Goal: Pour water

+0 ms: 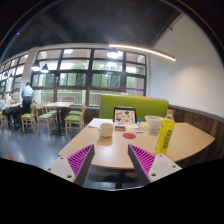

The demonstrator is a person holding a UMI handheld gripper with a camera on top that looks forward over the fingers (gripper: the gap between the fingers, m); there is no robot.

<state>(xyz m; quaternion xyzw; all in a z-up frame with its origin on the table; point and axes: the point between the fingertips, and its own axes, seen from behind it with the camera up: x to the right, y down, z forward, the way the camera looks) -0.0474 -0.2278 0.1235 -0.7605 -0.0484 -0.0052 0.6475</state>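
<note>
Gripper (111,160) is wide open holding nothing, bottle (165,134) sits on the table (110,150) ahead right of the fingers, so I'd swing right and line up squarely before closing.

Canteen: dining tables (60,104), green booth (125,101), big windows (75,72).

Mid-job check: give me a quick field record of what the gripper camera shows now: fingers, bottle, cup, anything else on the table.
gripper: gripper open, holding nothing, short of the items
bottle: yellow-green bottle upright on the table, beyond the right finger
cup: white cup upright, ahead of the fingers, apart from the bottle
container: clear container beside the bottle
other items: tablet propped upright behind; red disc lying flat
support: wooden table
background: green bench, a person far off
</note>
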